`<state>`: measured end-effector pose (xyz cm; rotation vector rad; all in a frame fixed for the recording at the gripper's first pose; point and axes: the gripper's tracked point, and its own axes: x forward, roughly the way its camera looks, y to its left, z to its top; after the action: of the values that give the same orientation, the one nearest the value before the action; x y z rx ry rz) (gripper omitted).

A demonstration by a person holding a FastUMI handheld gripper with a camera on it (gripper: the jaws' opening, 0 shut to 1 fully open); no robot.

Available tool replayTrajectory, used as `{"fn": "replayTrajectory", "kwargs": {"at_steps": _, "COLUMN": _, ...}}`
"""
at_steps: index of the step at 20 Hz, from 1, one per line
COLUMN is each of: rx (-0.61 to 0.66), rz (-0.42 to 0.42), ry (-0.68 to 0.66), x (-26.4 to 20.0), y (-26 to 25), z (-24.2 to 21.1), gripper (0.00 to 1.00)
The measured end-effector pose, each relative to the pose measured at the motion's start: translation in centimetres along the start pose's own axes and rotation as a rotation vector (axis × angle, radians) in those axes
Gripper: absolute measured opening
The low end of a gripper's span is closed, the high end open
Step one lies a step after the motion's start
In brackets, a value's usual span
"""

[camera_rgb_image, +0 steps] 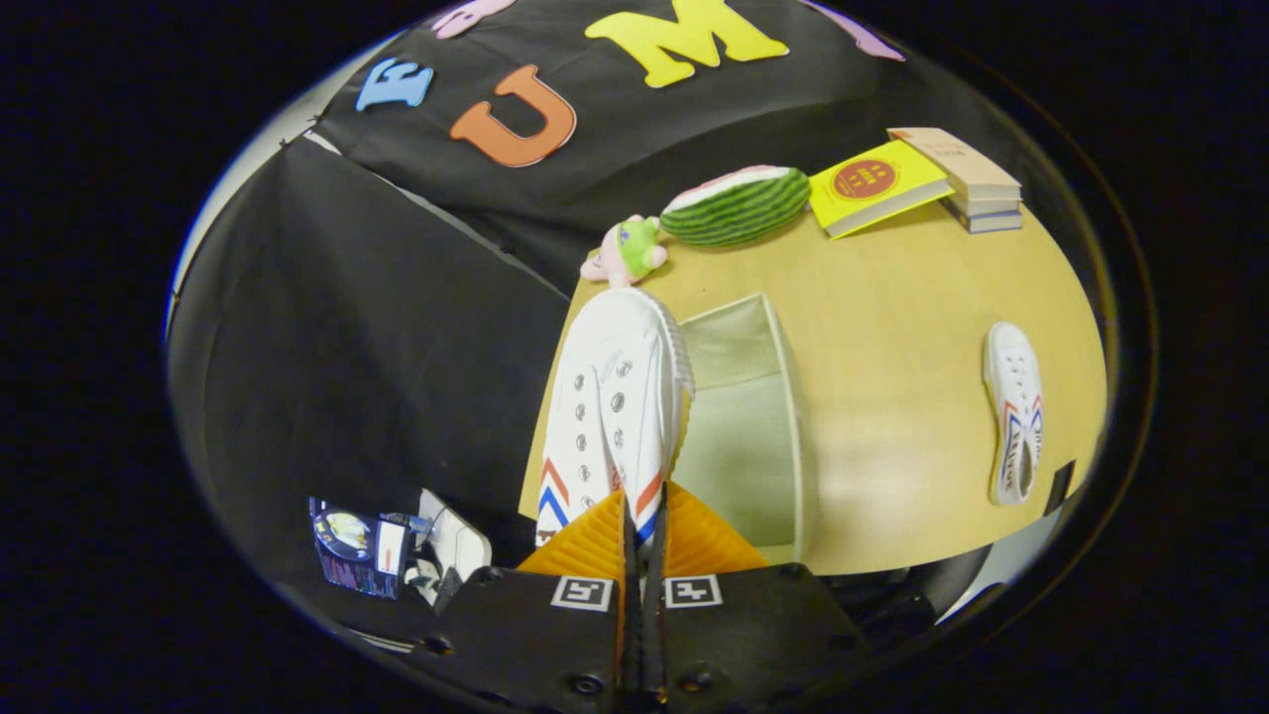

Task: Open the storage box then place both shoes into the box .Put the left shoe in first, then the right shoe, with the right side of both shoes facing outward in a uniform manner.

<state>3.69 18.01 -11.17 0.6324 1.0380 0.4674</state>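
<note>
White canvas sneaker (615, 397) with red and blue chevrons hangs from the gripper (644, 526), fingers pinched nearly together on its heel edge; we cannot see the heel itself behind them. Its toe points away, over the left wall of the open storage box (783, 397). Second sneaker (1013, 412) lies on the wooden table (892, 327), well apart to the right. Beyond: watermelon toy (736, 205), small plush (627, 250), stacked books (922, 178). Clutter off the table, lower left, we cannot identify.
</note>
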Motion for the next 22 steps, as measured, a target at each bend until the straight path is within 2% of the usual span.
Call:
{"fn": "replayTrajectory", "kwargs": {"at_steps": 7, "rx": 0.049, "rz": -0.085, "ry": 0.066, "x": 7.1, "y": -1.7, "z": -0.9, "gripper": 0.07}}
{"fn": "replayTrajectory", "kwargs": {"at_steps": 12, "rx": 0.063, "rz": -0.068, "ry": 0.097, "x": 8.8, "y": -1.2, "z": -1.6, "gripper": 0.12}}
{"fn": "replayTrajectory", "kwargs": {"at_steps": 13, "rx": 0.059, "rz": -0.034, "ry": 0.079, "x": 8.9, "y": -0.4, "z": -1.2, "gripper": 0.20}}
{"fn": "replayTrajectory", "kwargs": {"at_steps": 15, "rx": 0.050, "rz": 0.031, "ry": 0.049, "x": 8.6, "y": 1.3, "z": -0.5, "gripper": 0.28}}
{"fn": "replayTrajectory", "kwargs": {"at_steps": 18, "rx": -0.003, "rz": 0.036, "ry": 0.014, "x": 8.0, "y": 0.9, "z": -0.1, "gripper": 0.40}}
{"fn": "replayTrajectory", "kwargs": {"at_steps": 22, "rx": -0.077, "rz": 0.017, "ry": -0.051, "x": 6.3, "y": 0.3, "z": 0.2, "gripper": 0.65}}
